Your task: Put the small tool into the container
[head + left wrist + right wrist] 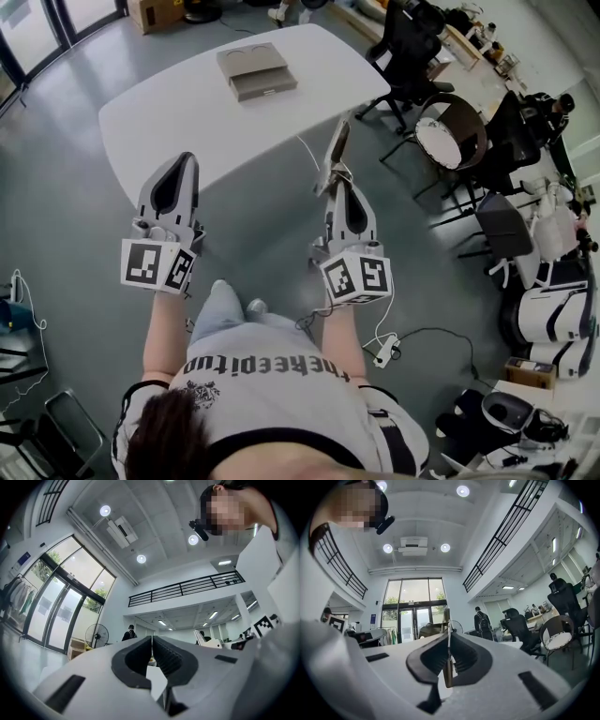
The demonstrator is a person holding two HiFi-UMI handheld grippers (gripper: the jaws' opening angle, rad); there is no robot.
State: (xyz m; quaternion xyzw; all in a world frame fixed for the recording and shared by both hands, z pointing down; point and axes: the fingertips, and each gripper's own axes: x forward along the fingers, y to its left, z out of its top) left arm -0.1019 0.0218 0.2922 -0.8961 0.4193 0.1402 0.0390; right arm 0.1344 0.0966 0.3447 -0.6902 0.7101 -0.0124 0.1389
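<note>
A thin flat tool point(335, 150) sticks out forward from my right gripper point(339, 180), whose jaws are shut on it. In the right gripper view the tool point(447, 665) shows edge-on as a narrow brownish strip pinched between the dark pads. A flat grey-brown container point(255, 71) with two round recesses lies on the far part of the white table point(169, 122). Both grippers hover over the floor, short of the table's near edge. My left gripper point(177, 164) is shut with nothing between its pads point(140, 656).
Black office chairs point(412, 56) and a round drum-like seat point(448, 141) crowd the right side of the table. A power strip with cables point(384, 352) lies on the floor near the person's feet point(234, 302). A cardboard box point(155, 11) stands beyond the table.
</note>
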